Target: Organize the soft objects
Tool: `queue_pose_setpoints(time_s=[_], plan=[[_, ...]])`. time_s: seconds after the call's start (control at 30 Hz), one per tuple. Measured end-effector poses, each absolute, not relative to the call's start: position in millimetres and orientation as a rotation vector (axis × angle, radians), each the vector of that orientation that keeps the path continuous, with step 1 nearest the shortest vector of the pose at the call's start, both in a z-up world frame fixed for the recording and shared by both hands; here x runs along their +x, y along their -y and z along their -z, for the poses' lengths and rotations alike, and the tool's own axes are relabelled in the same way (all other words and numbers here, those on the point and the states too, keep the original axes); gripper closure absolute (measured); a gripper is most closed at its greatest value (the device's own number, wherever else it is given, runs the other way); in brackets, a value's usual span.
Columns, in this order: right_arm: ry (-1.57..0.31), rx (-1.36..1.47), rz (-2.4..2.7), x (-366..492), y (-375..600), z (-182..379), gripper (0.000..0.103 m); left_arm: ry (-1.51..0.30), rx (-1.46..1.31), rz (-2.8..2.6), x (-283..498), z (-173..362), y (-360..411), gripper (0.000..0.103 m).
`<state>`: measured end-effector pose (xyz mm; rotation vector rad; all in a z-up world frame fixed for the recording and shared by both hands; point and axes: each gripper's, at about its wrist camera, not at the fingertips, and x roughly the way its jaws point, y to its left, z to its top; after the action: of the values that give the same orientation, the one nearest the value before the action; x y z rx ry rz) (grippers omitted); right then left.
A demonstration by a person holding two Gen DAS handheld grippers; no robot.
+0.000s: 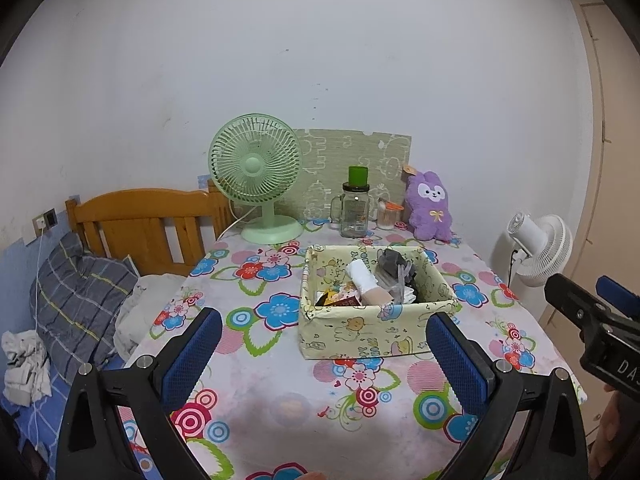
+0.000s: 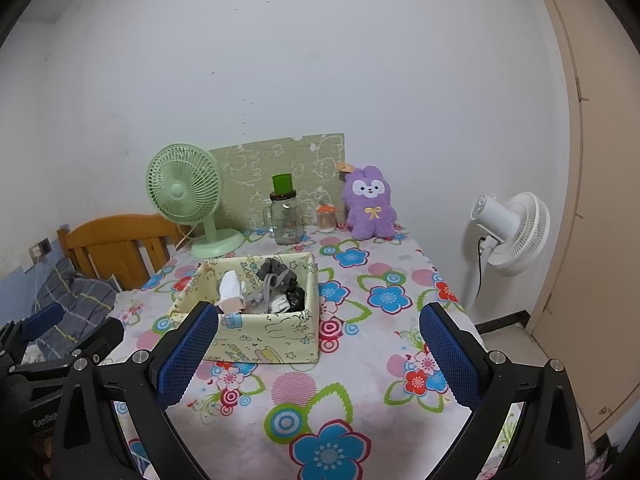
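A yellow cartoon-print fabric box (image 1: 352,332) (image 2: 276,340) stands mid-table, holding rolled white, grey and dark soft items (image 1: 368,278) (image 2: 272,280). A purple plush bunny (image 1: 430,208) (image 2: 370,204) sits upright at the table's far end against the wall. My left gripper (image 1: 324,352) hovers open over the near table, short of the box, nothing between its blue pads. My right gripper (image 2: 318,348) is also open and empty, with its left pad in front of the box's near corner. The right gripper's body (image 1: 592,320) shows at the right edge of the left wrist view.
A green desk fan (image 1: 256,178) (image 2: 186,196), a glass jar with green lid (image 1: 355,208) (image 2: 285,216) and a small orange-capped jar (image 2: 326,218) line the far end. A white floor fan (image 2: 508,236) stands right of the table. A wooden bed with bedding (image 1: 80,292) lies left.
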<state>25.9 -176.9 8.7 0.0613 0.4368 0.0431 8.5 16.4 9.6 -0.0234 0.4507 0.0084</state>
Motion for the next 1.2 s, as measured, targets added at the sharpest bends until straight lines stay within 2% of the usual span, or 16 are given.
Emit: queue_pose_setpoints(time_s=[1.2], plan=[[-0.454,0.067,-0.063,33.6,174.7,-3.3,0.001,-0.452,-0.023,-0.014,15.7,-8.3,-12.8,0.0]])
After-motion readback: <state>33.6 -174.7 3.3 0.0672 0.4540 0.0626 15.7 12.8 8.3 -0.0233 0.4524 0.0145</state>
